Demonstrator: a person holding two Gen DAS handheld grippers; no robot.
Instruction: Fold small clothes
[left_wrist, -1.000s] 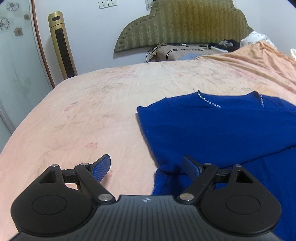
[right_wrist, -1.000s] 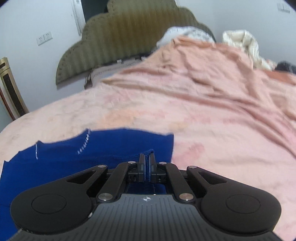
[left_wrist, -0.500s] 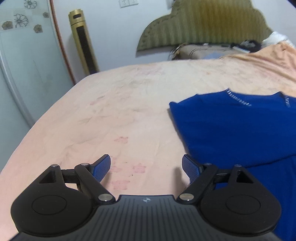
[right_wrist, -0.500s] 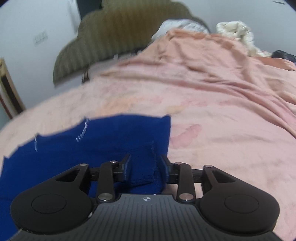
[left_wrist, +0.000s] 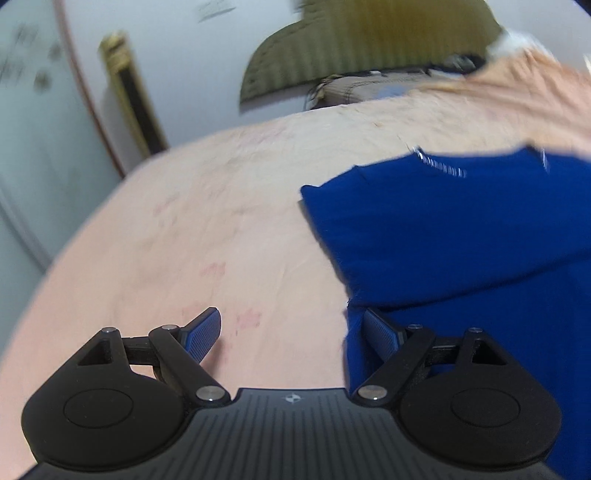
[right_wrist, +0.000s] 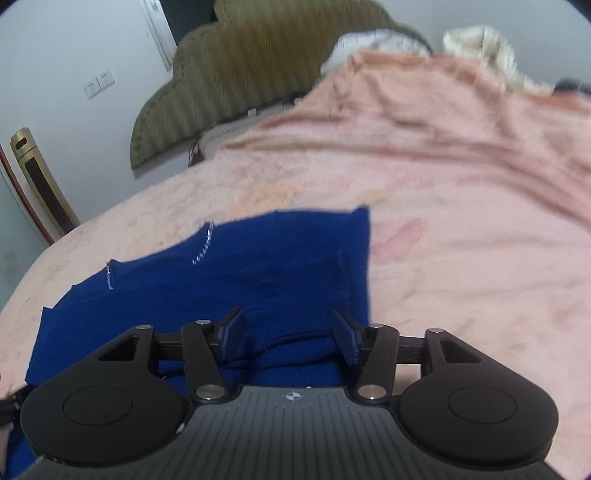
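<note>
A dark blue knit garment (left_wrist: 461, 229) with a beaded neckline lies flat on the pink bedspread (left_wrist: 192, 236). It also shows in the right wrist view (right_wrist: 258, 273), its sleeve folded in over the body along the right edge. My left gripper (left_wrist: 291, 332) is open and empty, low over the bed at the garment's left edge; its right finger is over the blue cloth. My right gripper (right_wrist: 290, 334) is open and empty just above the garment's folded near right part.
A padded olive headboard (right_wrist: 266, 70) and rumpled pink bedding (right_wrist: 461, 122) with white pillows (right_wrist: 476, 44) lie at the far end. A gold tower fan (left_wrist: 129, 92) and a glass door (left_wrist: 33, 129) stand left of the bed.
My right gripper has opened and let go of the blue sleeve, which now lies folded on the garment. My left gripper stayed open and shifted along the garment's left edge.
</note>
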